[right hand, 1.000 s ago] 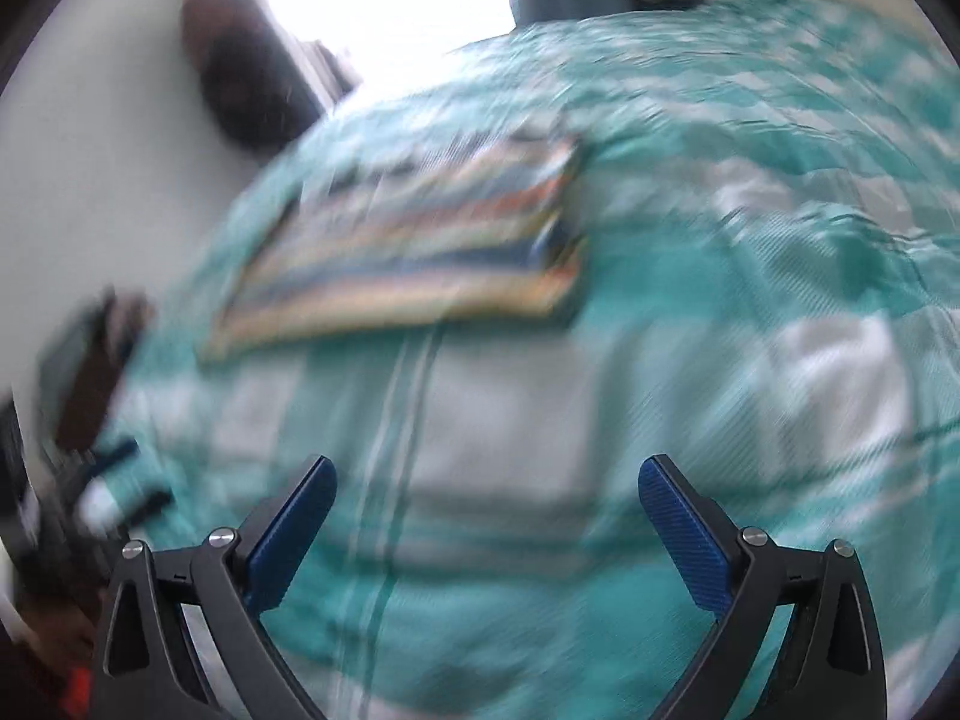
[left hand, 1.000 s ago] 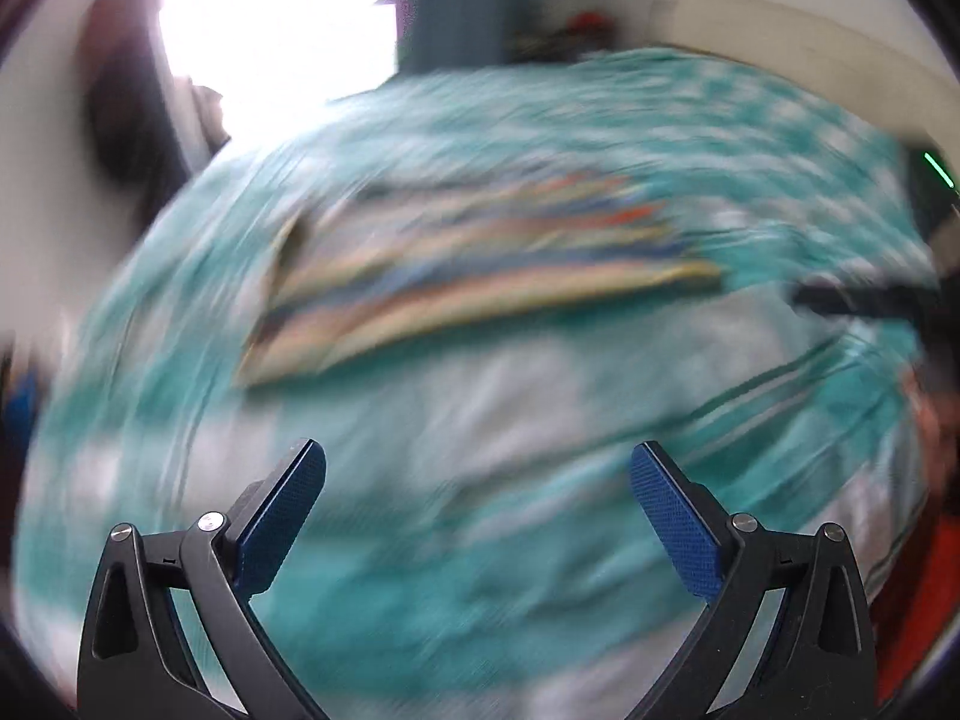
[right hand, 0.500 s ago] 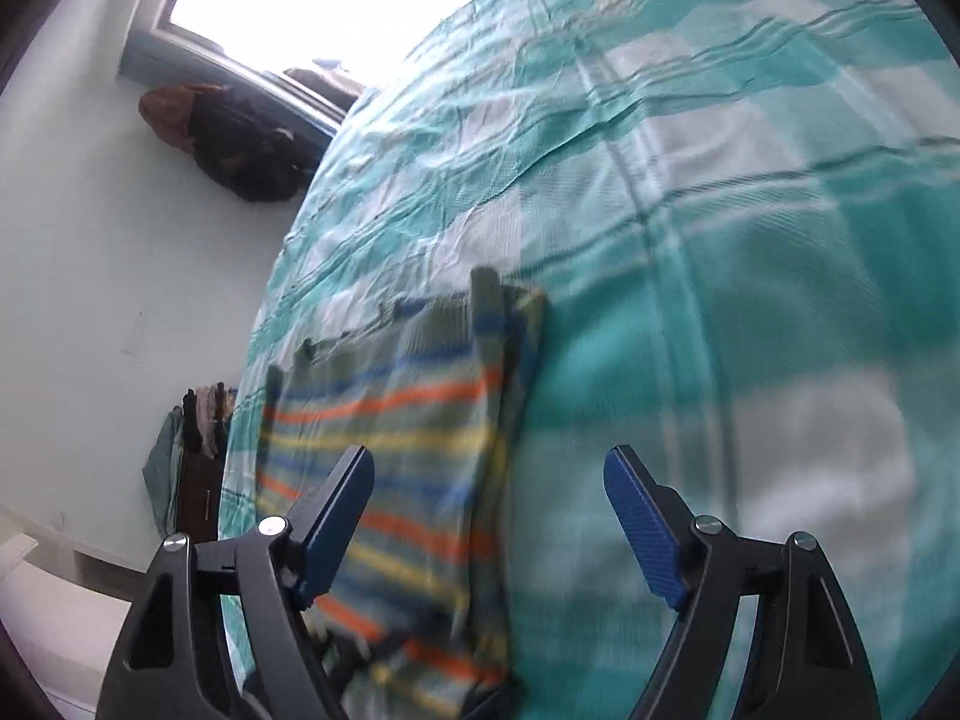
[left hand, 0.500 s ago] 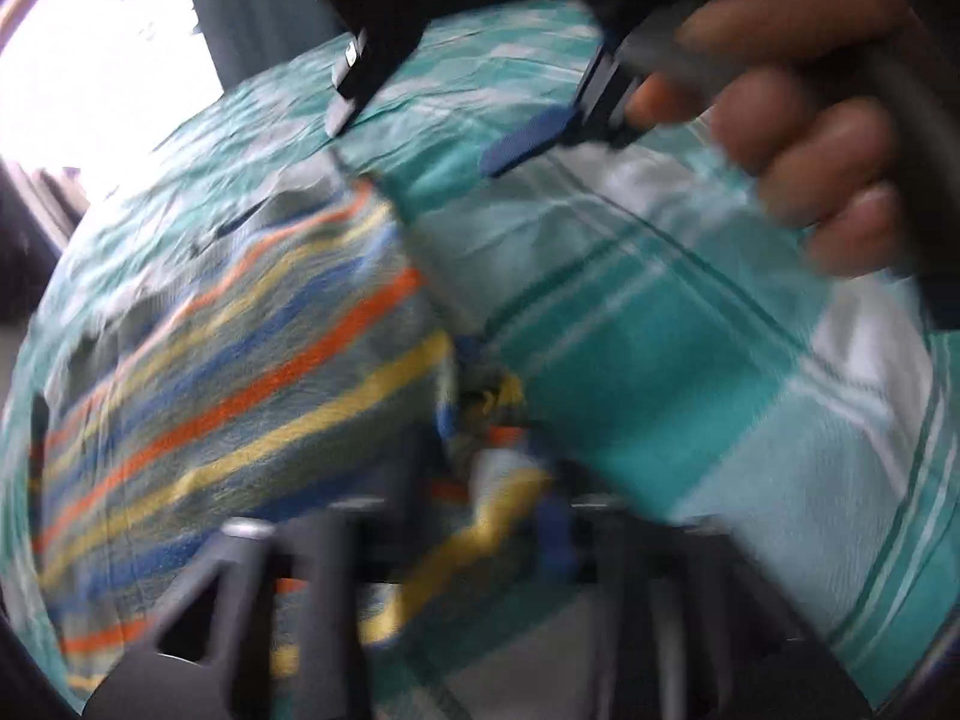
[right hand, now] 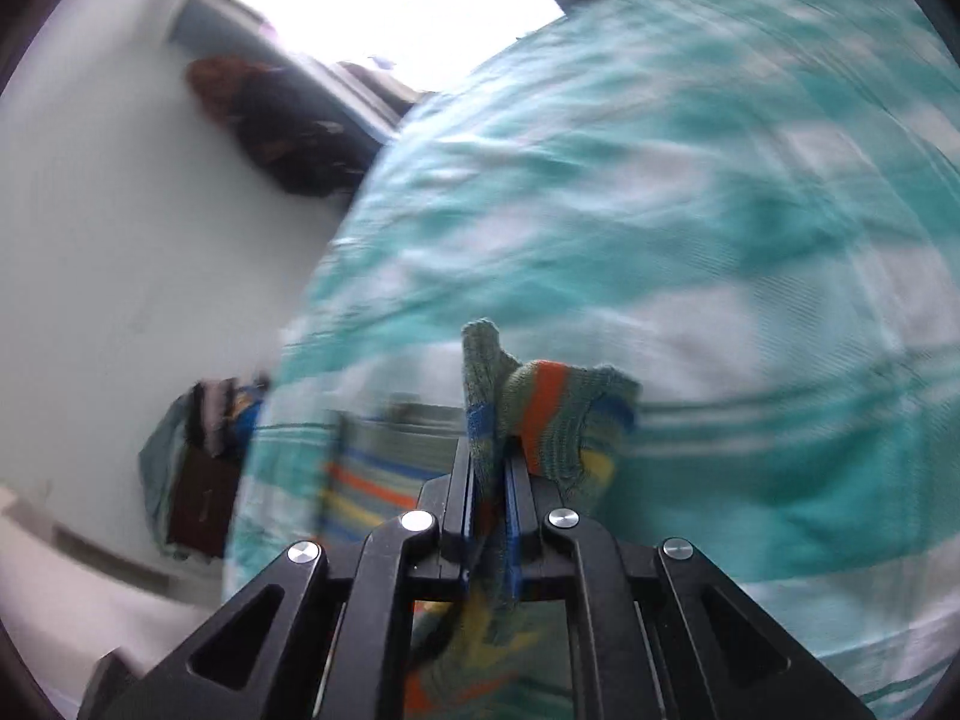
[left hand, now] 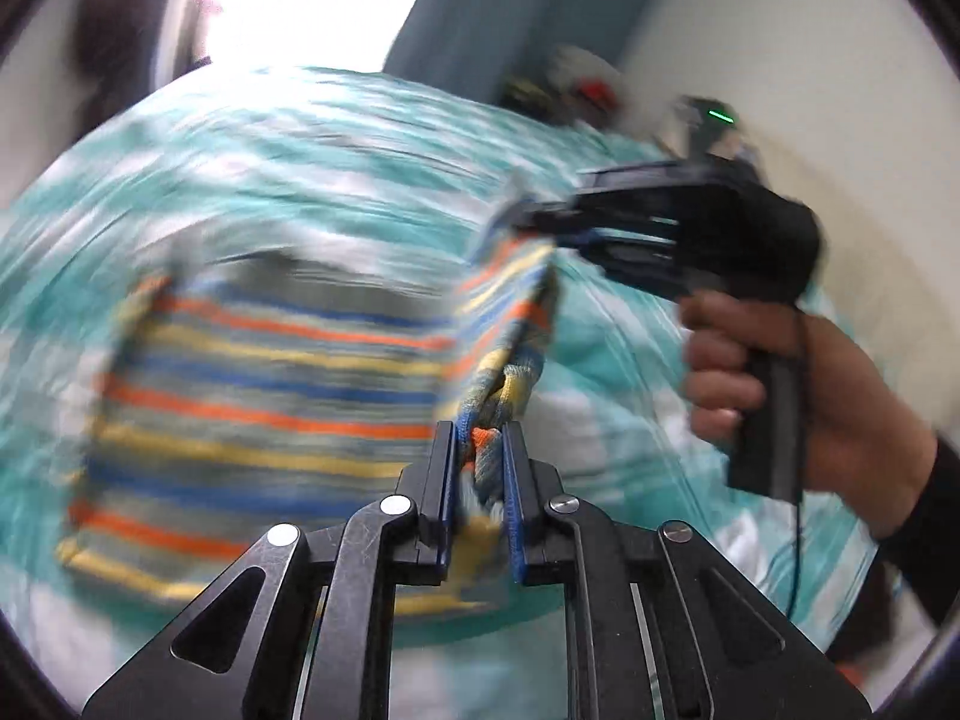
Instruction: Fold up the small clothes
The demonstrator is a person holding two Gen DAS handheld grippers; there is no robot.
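Bunching between both grippers' closed fingers (left hand: pixel 445 480): striped knit garment (left hand: pixel 270 384).

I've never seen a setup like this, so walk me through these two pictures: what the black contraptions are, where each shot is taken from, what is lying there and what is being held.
No robot here: a person holds a black two-finger hand gripper in each hand, with a fisheye camera on each that looks along its fingers. One picture looks out from the left gripper, the other from the right gripper.

Underneath lies a teal and white checked bedspread on a bed. On it is a small knitted garment striped in orange, yellow, blue and grey-green.

Both grippers are shut on that garment's edge. In the left view you also see the right gripper, gripped by the person's right hand, pinching a corner and lifting it. Both pictures are blurred, so the rig is probably moving.
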